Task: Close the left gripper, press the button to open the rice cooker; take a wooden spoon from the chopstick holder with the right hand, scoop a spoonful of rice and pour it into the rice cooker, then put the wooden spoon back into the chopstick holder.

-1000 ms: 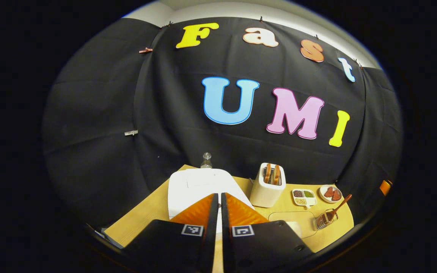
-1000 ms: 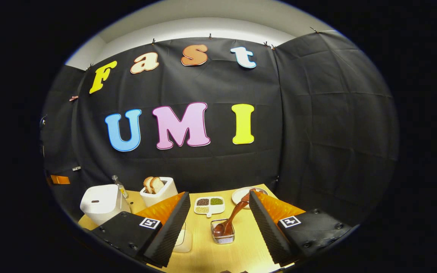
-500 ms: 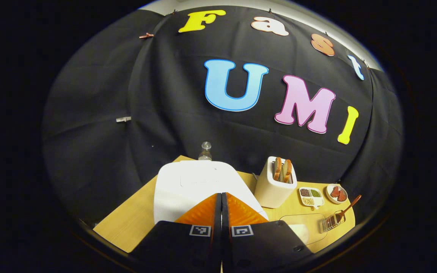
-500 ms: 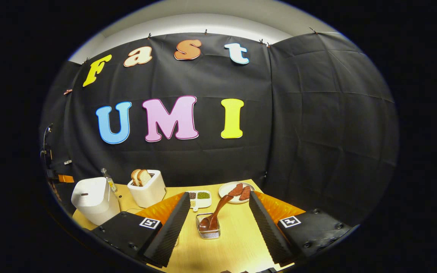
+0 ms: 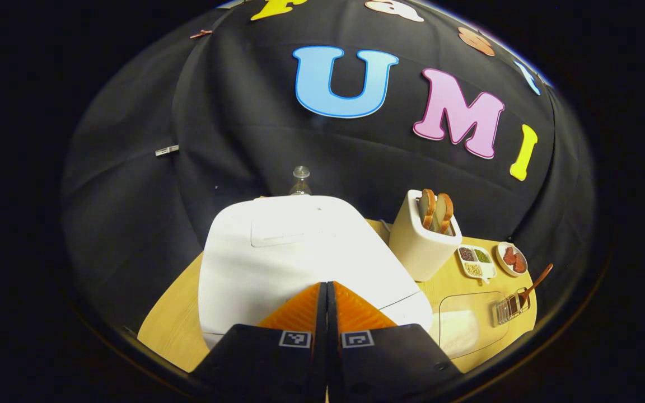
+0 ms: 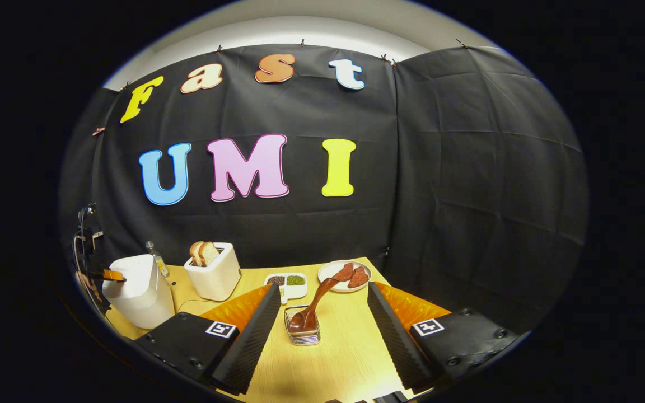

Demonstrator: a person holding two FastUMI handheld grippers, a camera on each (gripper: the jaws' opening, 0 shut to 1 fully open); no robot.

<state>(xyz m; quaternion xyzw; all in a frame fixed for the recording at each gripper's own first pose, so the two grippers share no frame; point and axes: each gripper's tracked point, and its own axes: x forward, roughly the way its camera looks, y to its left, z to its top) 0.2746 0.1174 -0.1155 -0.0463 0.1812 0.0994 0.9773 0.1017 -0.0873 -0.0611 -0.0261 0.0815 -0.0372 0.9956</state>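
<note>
The white rice cooker (image 5: pixel 300 252) stands with its lid down, large and right in front of my left gripper (image 5: pixel 326 284), which is shut with nothing between its fingers, just above the cooker's front edge. In the right gripper view the left gripper (image 6: pixel 112 275) hovers at the top of the rice cooker (image 6: pixel 135 291). My right gripper (image 6: pixel 322 288) is open. Ahead of it, between the fingers' lines, a wire chopstick holder (image 6: pixel 302 333) carries the wooden spoon (image 6: pixel 316 302), leaning back to the right. A clear container of rice (image 5: pixel 459 327) sits beside the cooker.
A white toaster (image 5: pixel 420 249) with bread slices stands right of the cooker. A divided dish of grains (image 5: pixel 475 261) and a small plate (image 5: pixel 512 258) lie near the table's back right corner. A glass bottle (image 5: pixel 300 180) stands behind the cooker. Black cloth walls close the back and sides.
My left gripper has shut its small gap and moved down toward the rice cooker, which now looks much larger. The right gripper has drifted slightly and stays open.
</note>
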